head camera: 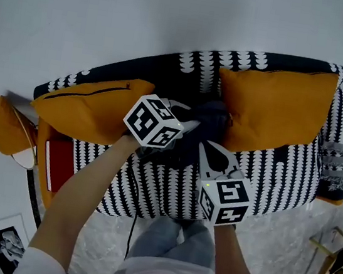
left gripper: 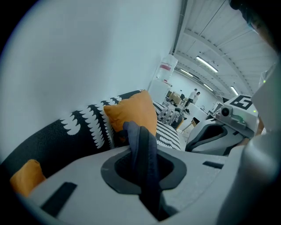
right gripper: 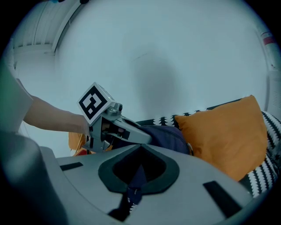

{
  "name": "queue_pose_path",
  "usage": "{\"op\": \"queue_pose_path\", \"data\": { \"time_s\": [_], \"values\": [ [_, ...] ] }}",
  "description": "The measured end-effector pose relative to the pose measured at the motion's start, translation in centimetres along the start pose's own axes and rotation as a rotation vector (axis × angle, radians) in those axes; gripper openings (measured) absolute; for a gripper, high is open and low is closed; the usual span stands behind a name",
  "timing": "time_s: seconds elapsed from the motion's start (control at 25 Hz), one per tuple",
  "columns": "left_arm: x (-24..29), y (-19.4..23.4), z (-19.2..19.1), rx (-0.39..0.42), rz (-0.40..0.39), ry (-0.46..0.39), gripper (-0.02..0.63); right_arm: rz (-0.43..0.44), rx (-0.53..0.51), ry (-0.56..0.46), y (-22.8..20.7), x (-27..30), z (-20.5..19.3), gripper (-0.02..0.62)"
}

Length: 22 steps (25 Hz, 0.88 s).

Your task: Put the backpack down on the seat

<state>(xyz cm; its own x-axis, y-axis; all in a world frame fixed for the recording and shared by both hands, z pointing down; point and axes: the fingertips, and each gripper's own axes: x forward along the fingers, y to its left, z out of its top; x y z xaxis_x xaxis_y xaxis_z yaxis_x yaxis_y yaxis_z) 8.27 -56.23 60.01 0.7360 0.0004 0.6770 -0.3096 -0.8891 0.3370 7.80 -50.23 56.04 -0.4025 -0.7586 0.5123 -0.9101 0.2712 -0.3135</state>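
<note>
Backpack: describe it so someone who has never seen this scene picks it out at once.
Find the black-and-white patterned sofa against the pale wall. Two orange cushions lean on its back, and the backpack is in the gap between them. It is the only plain dark navy thing there, gripped by the left gripper and the right gripper.

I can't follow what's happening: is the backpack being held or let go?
Held: the left gripper and the right gripper each pinch a dark strap. Whether the backpack touches the seat, cannot tell.
</note>
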Motion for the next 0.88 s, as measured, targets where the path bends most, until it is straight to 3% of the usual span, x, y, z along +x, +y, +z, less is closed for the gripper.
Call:
{"op": "queue_pose_path", "data": {
  "time_s": [0.52, 0.88],
  "values": [
    [0.9, 5.0, 0.1, -0.039, 0.105, 0.032, 0.032, 0.029, -0.004, -0.019, -0.7, 3.2, 1.8, 0.002],
    [0.8, 8.5, -0.2, -0.034, 0.24, 0.041, 0.038, 0.047, -0.011, 0.007, -1.3, 5.6, 2.2, 0.002]
  ]
}}
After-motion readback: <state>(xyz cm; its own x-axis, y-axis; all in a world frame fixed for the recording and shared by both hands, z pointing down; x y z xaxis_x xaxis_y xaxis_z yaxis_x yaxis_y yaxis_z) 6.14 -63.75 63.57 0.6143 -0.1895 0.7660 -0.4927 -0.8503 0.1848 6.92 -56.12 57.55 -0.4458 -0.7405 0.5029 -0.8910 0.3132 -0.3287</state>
